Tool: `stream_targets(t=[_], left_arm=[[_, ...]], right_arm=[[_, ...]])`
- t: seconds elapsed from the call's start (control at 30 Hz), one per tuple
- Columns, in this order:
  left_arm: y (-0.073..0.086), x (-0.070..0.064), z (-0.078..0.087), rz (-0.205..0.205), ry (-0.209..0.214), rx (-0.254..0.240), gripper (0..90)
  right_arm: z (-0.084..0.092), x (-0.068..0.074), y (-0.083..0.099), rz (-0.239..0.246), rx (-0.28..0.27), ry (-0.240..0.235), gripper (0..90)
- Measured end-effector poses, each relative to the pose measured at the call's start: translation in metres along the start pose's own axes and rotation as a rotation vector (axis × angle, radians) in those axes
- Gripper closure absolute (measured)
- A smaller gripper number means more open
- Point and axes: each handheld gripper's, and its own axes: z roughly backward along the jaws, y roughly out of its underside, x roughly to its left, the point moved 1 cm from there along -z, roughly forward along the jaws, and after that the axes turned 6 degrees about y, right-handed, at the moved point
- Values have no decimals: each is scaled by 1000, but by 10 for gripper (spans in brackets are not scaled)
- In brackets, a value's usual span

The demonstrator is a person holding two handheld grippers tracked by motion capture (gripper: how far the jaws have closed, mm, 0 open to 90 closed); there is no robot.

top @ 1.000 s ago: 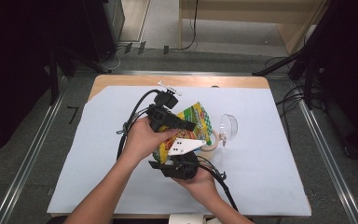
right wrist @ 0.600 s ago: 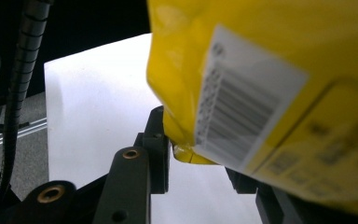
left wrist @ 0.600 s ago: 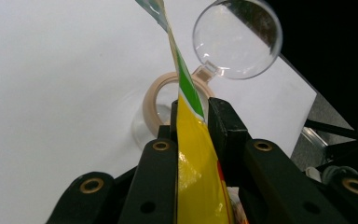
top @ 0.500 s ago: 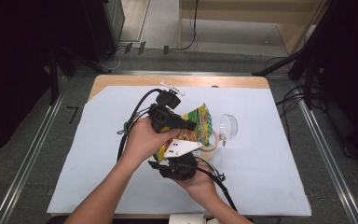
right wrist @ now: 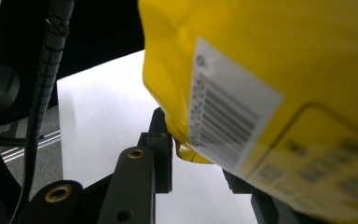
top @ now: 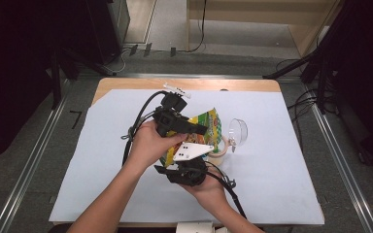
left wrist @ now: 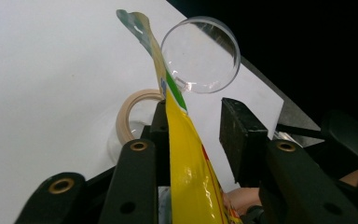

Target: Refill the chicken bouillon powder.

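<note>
There it was, mid-worktop: a yellow snack bag (top: 205,130) was up off the white sheet (top: 102,160), caught between two hand-held tools. The left gripper (top: 205,130) came in from about nine o'clock, held by the left hand (top: 148,144), its black body lying across the bag's upper part. In the left gripper view the bag (left wrist: 186,158) ran edge-on up the middle, lying against the left-hand jaw, while the right-hand jaw stood off it with a plain gap; those jaws had just been easing apart, so the left gripper stood spread with the bag between, not pressed. The right gripper (top: 187,162) sat at six o'clock of the bag, cradled from below in the right hand (top: 209,187), its grey three-cornered plate (top: 192,151) facing up. In the right gripper view the bag's lower corner (right wrist: 193,151) hung down into the jaws, a barcode label (right wrist: 228,121) facing the camera; the left-hand jaw met the bag's edge, the other jaw was mostly hidden behind the foil, so whether it pinched could not be told. Just at three o'clock of the bag lay a clear plastic cup (top: 238,132) on its side, mouth toward the camera, and a roll of tape (top: 218,151) sat near it, at about five o'clock of the bag.
</note>
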Motion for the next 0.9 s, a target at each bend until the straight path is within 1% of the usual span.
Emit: stream_targets(t=[0.03,0.07,0.1,0.13,0.23,0.3,0.37,0.4,0.43,0.47,0.5,0.57,0.6,0.63,0.67,0.73,0.87,0.9], left_arm=[[0,1,1,11,-1,-3,669],[0,1,1,11,-1,-3,677],[-1,3,3,24,-1,-9,685],[-1,3,4,28,0,-10,689],[-2,3,5,22,0,-4,682],[-2,0,4,18,-21,4,670],[-2,-1,2,-1,-44,18,671],[-2,-2,1,-7,-59,24,681],[-2,-2,1,-7,-59,24,693],[-2,-2,0,-15,-77,29,700],[-2,-2,0,-20,-76,30,704],[-2,-1,1,-14,-96,34,729],[-2,-1,1,-12,-107,39,755],[-2,-1,1,-12,-107,39,767],[-2,-2,1,-14,-117,46,767],[-2,-2,2,-7,-125,47,774],[-3,-2,3,-1,-122,42,773],[-3,-3,3,-6,-121,40,773]], right_arm=[[0,0,0,-1,-1,0,695],[0,0,0,-1,-1,0,695],[1,0,-2,0,-2,0,693],[2,0,-2,1,-3,0,692],[2,0,-3,8,-4,3,690],[2,0,-3,1,-7,-3,689],[1,0,-3,-4,-7,-6,688],[1,0,-3,-14,-2,-12,688],[1,0,-3,-14,-2,-12,688],[-1,0,-3,-20,-1,-14,683],[-2,0,-3,-19,-2,-12,683],[-2,0,-3,-10,-3,-7,679],[-3,0,-2,-12,-2,-11,675],[-3,0,-2,-12,-2,-11,675],[-3,1,-2,-5,0,-6,673],[-4,3,-2,9,-2,2,671],[-3,3,-2,15,-6,5,676],[-3,3,-3,16,-6,8,676]])
